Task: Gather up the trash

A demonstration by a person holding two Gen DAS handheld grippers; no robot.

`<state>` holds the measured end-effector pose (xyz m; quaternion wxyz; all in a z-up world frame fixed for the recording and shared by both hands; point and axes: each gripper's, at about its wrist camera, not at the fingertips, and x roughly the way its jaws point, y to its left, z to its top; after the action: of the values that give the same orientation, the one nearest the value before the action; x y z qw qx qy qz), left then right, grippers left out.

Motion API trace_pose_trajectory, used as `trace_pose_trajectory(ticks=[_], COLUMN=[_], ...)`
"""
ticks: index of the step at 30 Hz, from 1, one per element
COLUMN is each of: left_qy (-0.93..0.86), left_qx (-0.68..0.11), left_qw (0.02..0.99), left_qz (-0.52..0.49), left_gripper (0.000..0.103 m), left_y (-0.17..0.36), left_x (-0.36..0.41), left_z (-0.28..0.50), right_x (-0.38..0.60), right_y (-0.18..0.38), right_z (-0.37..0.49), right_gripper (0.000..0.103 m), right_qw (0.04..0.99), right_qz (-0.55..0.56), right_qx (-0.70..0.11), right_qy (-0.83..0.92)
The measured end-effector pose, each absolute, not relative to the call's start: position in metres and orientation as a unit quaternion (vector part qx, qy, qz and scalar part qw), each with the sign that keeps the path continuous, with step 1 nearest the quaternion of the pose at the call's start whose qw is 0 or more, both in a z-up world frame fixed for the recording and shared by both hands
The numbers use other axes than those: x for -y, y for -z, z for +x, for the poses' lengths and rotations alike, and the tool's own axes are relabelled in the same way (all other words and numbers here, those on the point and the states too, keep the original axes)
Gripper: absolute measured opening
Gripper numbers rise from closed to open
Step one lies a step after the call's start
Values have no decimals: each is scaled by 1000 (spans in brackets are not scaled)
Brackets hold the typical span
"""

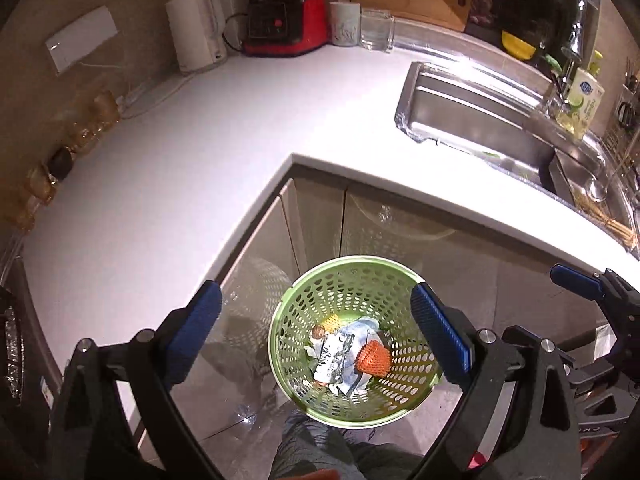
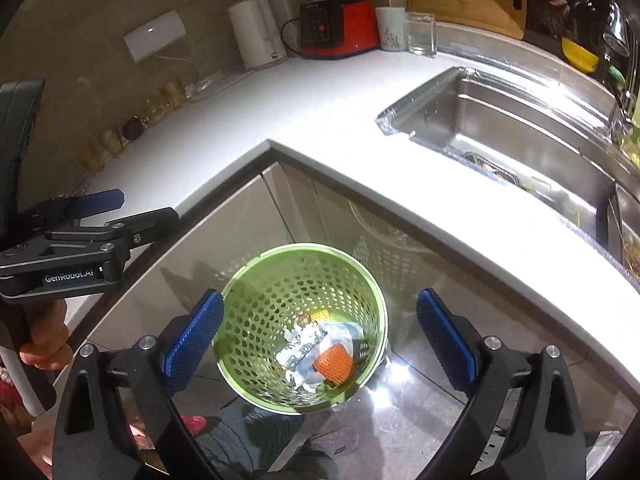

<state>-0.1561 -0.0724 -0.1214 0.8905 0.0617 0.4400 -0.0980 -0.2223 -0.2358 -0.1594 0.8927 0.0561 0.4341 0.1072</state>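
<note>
Both tongs, left gripper (image 1: 316, 338) and right gripper (image 2: 320, 338), hang released and empty above the green basket (image 1: 400, 404) on the floor, whose light, crumpled foil (image 2: 302, 346) looks easiest pinched by its raised folds.

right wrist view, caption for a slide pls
Open right gripper above a green perforated bin holding foil and an orange cup.

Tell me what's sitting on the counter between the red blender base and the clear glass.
A pale mug stands between the red blender base and the clear glass, close beside the glass; both wrist views show it.
</note>
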Motion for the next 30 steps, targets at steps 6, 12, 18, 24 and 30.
trace_pose_trajectory(ticks=[6, 12, 18, 24, 30], left_qy=[66, 60, 62, 64, 38], left_qx=[-406, -416, -420, -425, -406], left_qw=[910, 906, 904, 902, 912], left_qz=[54, 47, 47, 43, 38], left_gripper=[93, 93, 93, 95, 95], left_y=[89, 99, 101, 100, 78], left_x=[59, 54, 53, 50, 38], left_z=[-169, -176, -180, -182, -182], right_x=[230, 223, 219, 219, 210], right_y=[122, 121, 122, 121, 97], right_z=[-218, -212, -217, -221, -213], right_gripper=[100, 100, 100, 100, 100], right_qw=[905, 904, 903, 904, 912], right_qz=[60, 53, 53, 48, 20], right_qx=[-402, -402, -404, -406, -388], right_qy=[-126, -136, -134, -125, -132])
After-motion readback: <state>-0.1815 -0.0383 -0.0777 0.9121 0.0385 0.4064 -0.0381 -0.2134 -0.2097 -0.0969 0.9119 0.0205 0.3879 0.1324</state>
